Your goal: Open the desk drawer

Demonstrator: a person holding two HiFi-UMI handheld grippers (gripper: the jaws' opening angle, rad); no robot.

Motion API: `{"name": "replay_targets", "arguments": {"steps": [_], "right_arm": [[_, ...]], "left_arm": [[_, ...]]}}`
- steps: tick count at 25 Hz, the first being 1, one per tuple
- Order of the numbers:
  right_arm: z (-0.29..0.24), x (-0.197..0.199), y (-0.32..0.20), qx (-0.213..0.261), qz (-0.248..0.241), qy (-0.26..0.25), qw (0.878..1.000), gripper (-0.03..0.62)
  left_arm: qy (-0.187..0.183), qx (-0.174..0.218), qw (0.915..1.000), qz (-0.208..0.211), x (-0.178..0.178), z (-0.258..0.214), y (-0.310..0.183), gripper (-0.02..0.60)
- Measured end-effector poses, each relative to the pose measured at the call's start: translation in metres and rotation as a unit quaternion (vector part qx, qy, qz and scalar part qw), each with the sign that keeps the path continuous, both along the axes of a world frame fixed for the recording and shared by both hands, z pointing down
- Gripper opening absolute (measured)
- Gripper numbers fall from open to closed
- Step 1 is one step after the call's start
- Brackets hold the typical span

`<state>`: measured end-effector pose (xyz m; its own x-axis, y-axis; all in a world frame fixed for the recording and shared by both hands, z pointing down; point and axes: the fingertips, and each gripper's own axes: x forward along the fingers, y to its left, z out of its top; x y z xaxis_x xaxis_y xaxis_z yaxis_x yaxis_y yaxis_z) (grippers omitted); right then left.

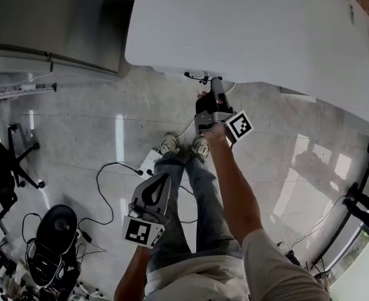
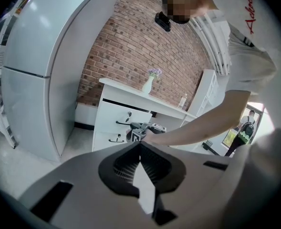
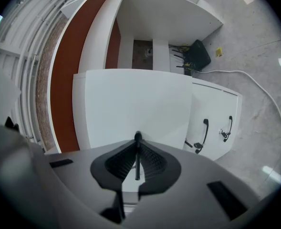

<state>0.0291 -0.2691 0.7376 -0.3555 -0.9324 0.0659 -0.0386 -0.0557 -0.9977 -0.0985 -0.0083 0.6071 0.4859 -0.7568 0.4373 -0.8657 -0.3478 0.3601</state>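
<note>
The white desk [image 1: 247, 24] fills the top of the head view. My right gripper [image 1: 210, 83] reaches level under its front edge. In the right gripper view this gripper [image 3: 137, 159] is shut on the thin black handle [image 3: 137, 147] of the top drawer, whose white front [image 3: 135, 104] looks to stand a little forward of the two lower drawers [image 3: 216, 123]. My left gripper [image 1: 162, 179] hangs low by the person's legs, away from the desk. Seen in its own view, the left gripper [image 2: 140, 163] is shut with nothing between the pads.
A power strip [image 1: 150, 162] and loose cables [image 1: 109, 174] lie on the tiled floor by the person's feet. An office chair [image 1: 9, 162] stands at the left. A tall white cabinet [image 2: 35, 80] stands left of the desk, and a vase [image 2: 149, 84] sits on the desktop.
</note>
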Motion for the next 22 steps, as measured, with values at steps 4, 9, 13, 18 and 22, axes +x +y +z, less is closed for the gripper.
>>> {"name": "replay_targets", "arguments": {"steps": [4, 9, 13, 18, 22], "right_arm": [[0.0, -0.001, 0.017, -0.009, -0.006, 0.004, 1.0, 0.037], [0.002, -0.001, 0.045, -0.028, -0.006, 0.004, 1.0, 0.037], [0.003, -0.003, 0.061, -0.042, -0.004, 0.002, 0.999, 0.037], [0.004, -0.003, 0.082, -0.056, -0.003, 0.003, 0.998, 0.037], [0.005, -0.005, 0.087, -0.061, -0.004, 0.001, 0.998, 0.037]], "left_arm": [[0.001, 0.001, 1.0, 0.004, -0.003, -0.007, -0.001, 0.012], [0.001, 0.0, 0.9999, 0.014, -0.002, -0.016, 0.004, 0.012], [0.004, 0.005, 0.9997, 0.024, 0.0, -0.025, 0.0, 0.012], [0.007, 0.014, 0.9991, 0.038, 0.004, -0.036, -0.003, 0.012], [0.008, 0.015, 0.9987, 0.047, 0.005, -0.036, -0.009, 0.012]]}}
